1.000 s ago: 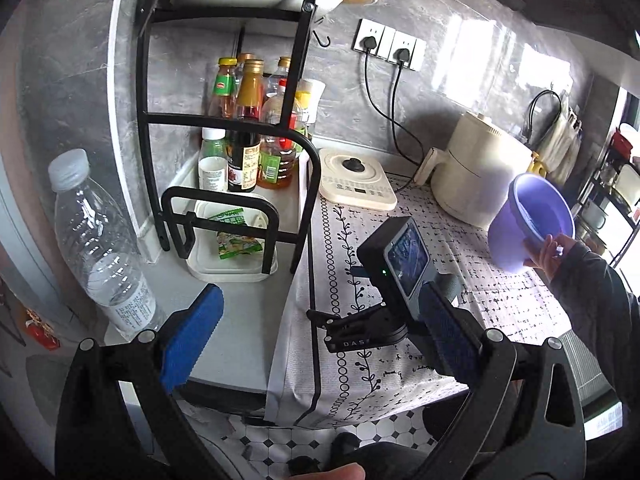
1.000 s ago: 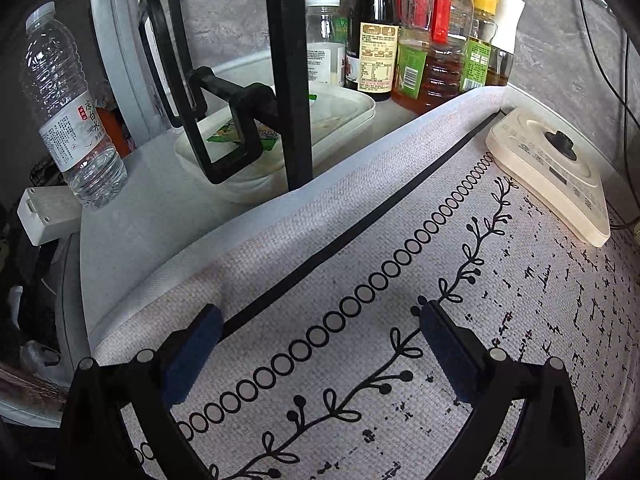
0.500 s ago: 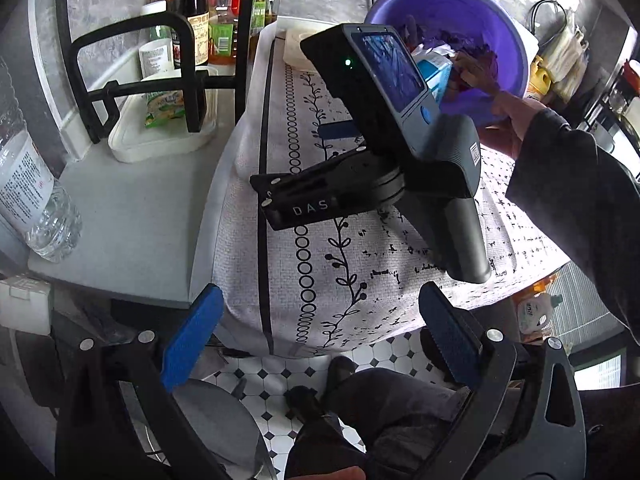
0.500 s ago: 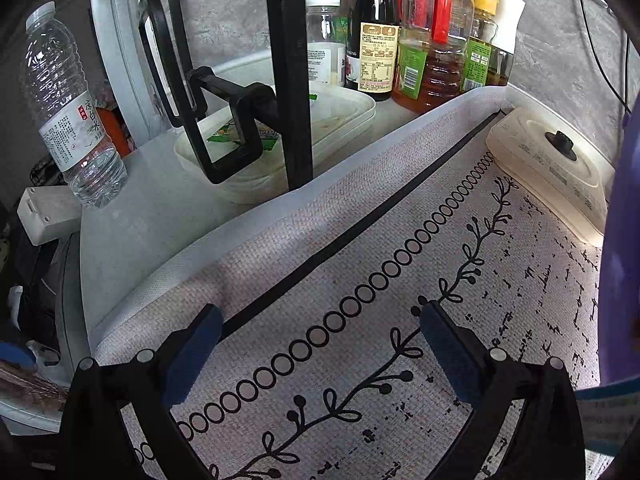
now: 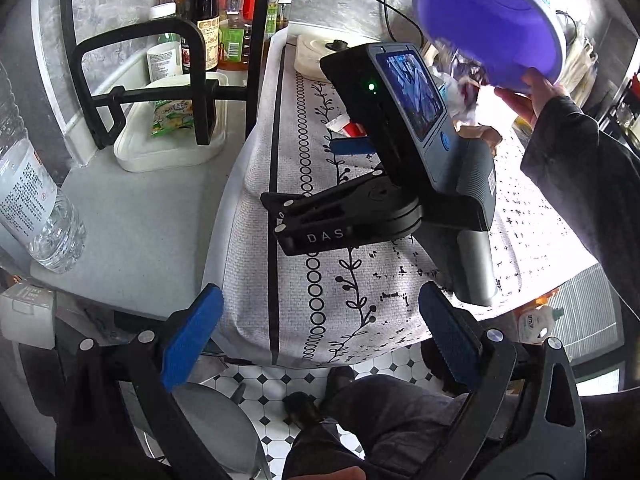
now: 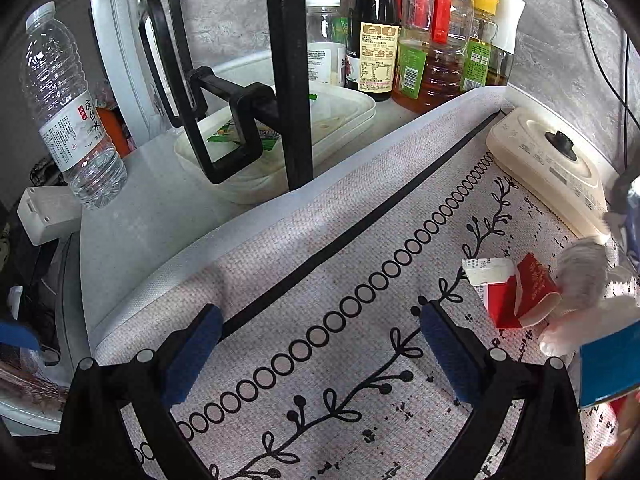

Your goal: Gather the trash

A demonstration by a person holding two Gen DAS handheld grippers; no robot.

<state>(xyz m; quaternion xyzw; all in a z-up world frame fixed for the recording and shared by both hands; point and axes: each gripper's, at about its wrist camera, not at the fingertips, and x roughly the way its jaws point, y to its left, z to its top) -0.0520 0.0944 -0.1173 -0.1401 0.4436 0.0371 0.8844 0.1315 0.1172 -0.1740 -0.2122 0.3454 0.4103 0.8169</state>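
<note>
A hand (image 5: 532, 92) tips a purple basin (image 5: 492, 16) over the patterned tablecloth (image 6: 320, 280). Trash lies on the cloth at the right: a red and white carton (image 6: 512, 292), crumpled white tissue (image 6: 584, 276) and a blue box (image 6: 608, 364). In the left wrist view, crumpled paper (image 5: 460, 88) shows under the basin and the carton (image 5: 348, 126) peeks out behind the right gripper's body (image 5: 412, 120). My right gripper (image 6: 320, 354) rests open on the cloth, left of the carton. My left gripper (image 5: 320, 340) hangs open off the table's front edge, holding nothing.
A black rack (image 6: 288, 80) holds sauce bottles (image 6: 376, 40) over a white tray (image 6: 340, 116) with a green packet (image 5: 172, 114). A water bottle (image 6: 68, 108) stands at the left. A cream cooker (image 6: 548, 164) lies at the back. Tiled floor (image 5: 304, 372) shows below.
The basin came over the table and tipped, and trash dropped onto the cloth. My left gripper pulled back and down past the table edge. The right gripper stayed put.
</note>
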